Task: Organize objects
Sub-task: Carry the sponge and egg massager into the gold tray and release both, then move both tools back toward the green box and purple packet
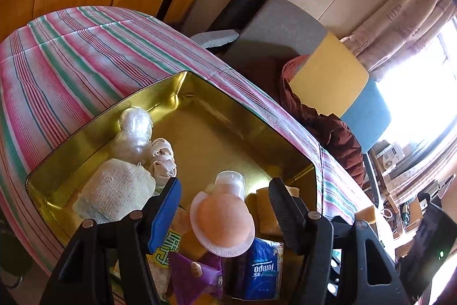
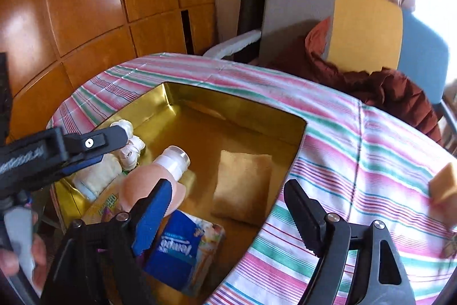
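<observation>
Right wrist view: we see both grippers, left (image 2: pixel 114 145) and right (image 2: pixel 228 213), released and empty; most objects lie in the gold tin (image 2: pixel 237 102), one sponge (image 2: pixel 444 185) remains on the tablecloth (image 2: pixel 357 150).

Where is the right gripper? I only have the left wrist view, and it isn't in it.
Observer: The right gripper hangs over the near right edge of the gold tin, open, with nothing gripped between its fingers.
Operator: Is the yellow pad clear of the tissue pack? A finger hides it here.
Observer: Yes. The yellow pad lies flat on the tin floor, with bare floor between it and the blue tissue pack.
</observation>
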A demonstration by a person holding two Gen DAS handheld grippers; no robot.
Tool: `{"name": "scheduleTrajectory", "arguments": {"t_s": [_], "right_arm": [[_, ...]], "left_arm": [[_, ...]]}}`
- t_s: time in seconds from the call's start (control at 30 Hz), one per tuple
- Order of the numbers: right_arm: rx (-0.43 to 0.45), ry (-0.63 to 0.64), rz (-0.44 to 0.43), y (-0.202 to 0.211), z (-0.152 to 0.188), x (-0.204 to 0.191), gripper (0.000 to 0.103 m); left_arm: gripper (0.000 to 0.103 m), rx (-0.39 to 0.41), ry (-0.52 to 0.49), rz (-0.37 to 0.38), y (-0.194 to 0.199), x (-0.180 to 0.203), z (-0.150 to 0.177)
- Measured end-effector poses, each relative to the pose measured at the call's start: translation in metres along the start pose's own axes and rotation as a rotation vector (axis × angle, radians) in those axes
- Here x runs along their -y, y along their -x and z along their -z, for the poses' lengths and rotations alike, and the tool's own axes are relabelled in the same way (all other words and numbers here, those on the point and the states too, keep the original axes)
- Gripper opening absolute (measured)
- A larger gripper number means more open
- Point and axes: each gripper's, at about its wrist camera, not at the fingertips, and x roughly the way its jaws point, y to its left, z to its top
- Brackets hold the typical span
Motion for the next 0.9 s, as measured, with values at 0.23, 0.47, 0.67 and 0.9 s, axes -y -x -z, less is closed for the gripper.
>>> {"name": "scheduleTrajectory", "arguments": {"t_s": [0.23, 0.47, 0.67, 0.9], "right_arm": [[0.017, -0.086, 0.024, 0.021, 0.014, 0.024, 0.085], [-0.025, -0.175, 0.07, 0.03, 0.037, 0.059, 0.085], [-0.056, -0.212, 0.127, 0.043, 0.068, 0.096, 0.085], [-0.094, -0.292, 0.242, 0.066, 0.104, 0.163, 0.085]], "left_arm": [[0.064, -0.02, -0.021, 0.016, -0.003, 0.008, 0.007], [0.064, -0.033, -0.109, 0.059, -0.002, 0.032, 0.021], [0.064, -0.058, -0.254, 0.115, -0.001, 0.068, 0.043], [0.065, -0.111, -0.447, 0.214, 0.003, 0.115, 0.083]]}}
